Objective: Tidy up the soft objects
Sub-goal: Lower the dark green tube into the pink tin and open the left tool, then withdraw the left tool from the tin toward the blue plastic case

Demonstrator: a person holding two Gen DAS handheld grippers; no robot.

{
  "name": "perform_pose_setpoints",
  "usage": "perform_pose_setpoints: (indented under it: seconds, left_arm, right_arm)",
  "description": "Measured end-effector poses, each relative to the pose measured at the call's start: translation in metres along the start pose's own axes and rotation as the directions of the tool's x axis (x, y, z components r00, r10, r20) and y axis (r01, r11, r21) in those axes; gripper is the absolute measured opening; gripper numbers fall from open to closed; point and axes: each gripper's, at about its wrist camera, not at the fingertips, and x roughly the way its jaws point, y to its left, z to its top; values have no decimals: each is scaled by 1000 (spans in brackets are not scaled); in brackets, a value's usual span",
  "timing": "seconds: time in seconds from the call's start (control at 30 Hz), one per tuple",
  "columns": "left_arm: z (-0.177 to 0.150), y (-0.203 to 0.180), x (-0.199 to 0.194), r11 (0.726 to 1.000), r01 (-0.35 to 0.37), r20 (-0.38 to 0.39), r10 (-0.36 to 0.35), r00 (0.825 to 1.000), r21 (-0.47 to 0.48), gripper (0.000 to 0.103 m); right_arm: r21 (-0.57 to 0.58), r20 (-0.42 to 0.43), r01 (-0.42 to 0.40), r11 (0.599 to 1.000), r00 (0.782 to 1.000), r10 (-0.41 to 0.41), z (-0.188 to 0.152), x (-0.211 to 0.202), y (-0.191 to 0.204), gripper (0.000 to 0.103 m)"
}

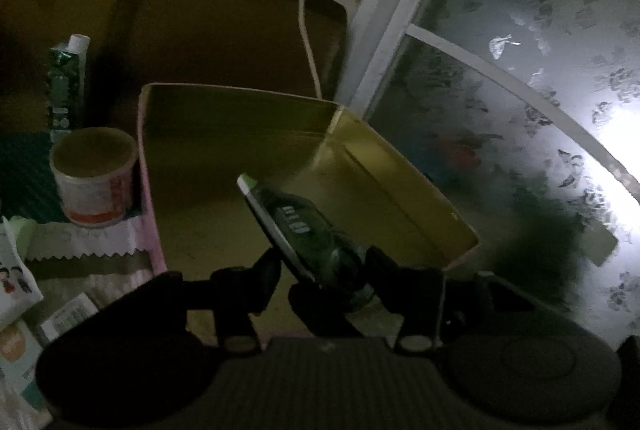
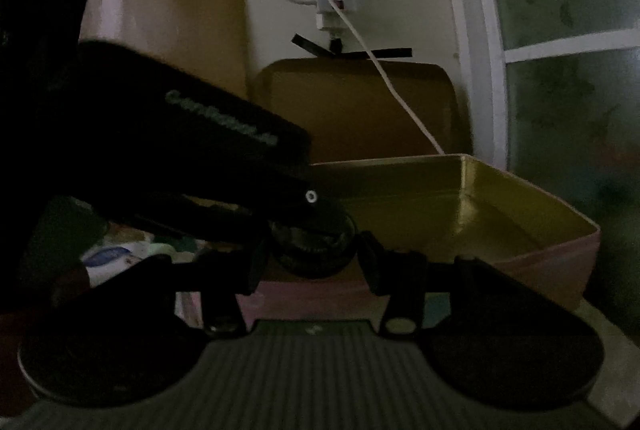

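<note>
here, the scene was dark.
left gripper (image 1: 324, 266): closed on the dark green tube (image 1: 298, 226), cap end between the pads, held over the gold tin box (image 1: 400, 166), likely to drop it in.
right gripper (image 2: 310, 258): jaws part open around the tube's cap; contact unclear, perhaps steadying.

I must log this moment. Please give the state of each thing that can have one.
Left gripper: shut on the dark tube.
Dark tube: held, tilted over the tin.
Gold tin: open, nothing lying in it.
Green tube: upright, capped.
Round tub: upright, lidded.
Right gripper: jaws around something dark; grip unclear.
</note>
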Motion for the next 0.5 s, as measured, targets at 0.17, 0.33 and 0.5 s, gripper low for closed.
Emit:
perform_pose_setpoints:
  seconds: [0.17, 0.33, 0.5]
  left_arm:
    - [-3, 5, -3, 999, -45, 3, 45, 999, 2, 60]
    - [-12, 19, -38, 999, -44, 54, 46, 997, -25, 60]
    - [-44, 37, -97, 993, -118, 148, 117, 982, -6, 70]
  right_arm:
    - [-42, -9, 45, 998, 999, -45, -3, 11, 9, 52]
    - [-52, -1, 59, 997, 998, -59, 0, 5, 15, 53]
    - [-27, 34, 65, 998, 997, -64, -8, -17, 26, 52]
